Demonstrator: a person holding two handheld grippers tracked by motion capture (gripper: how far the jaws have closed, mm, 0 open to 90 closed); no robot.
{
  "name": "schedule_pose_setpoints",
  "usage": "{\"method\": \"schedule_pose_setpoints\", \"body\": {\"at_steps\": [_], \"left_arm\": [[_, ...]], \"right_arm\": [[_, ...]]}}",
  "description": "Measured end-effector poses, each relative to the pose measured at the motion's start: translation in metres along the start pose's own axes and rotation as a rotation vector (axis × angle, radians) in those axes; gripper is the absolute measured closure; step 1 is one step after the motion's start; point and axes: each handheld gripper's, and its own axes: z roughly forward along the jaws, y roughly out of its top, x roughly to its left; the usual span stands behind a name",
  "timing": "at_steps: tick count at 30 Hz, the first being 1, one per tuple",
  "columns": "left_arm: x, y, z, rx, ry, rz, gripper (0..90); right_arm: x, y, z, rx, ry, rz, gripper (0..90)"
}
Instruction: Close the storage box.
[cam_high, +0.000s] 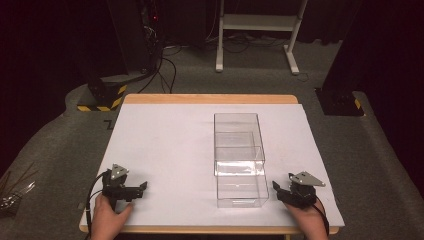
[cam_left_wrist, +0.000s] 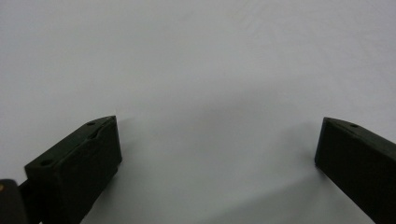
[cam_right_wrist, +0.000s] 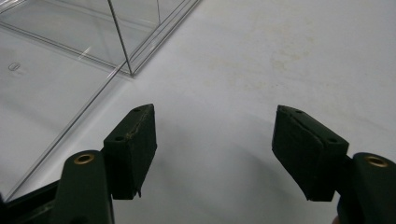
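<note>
Approach step: clear box (cam_high: 239, 159) sits mid-surface, at 10 o'clock from my right gripper (cam_high: 281, 190). Both sets of jaws apart, empty; left gripper (cam_high: 138, 189) rests at 8 o'clock. Next I judge: close in on the box walls.

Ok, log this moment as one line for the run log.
left tool: open, empty, on white mat | right tool: open, empty, beside clear plastic box | box: untouched

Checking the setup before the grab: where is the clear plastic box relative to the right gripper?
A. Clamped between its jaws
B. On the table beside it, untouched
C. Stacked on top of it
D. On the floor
B: the clear plastic box stands on the table beside the right gripper, whose open jaws hold nothing.
</note>
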Motion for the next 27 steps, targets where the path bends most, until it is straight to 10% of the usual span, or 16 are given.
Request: {"method": "schedule_pose_setpoints", "body": {"at_steps": [27], "left_arm": [[0.0002, 0.0001, 0.0001, 0.001, -0.001, -0.002, 0.6]], "right_arm": [[-0.0004, 0.0009, -0.0043, -0.02, 0.028, -0.003, 36.1]]}}
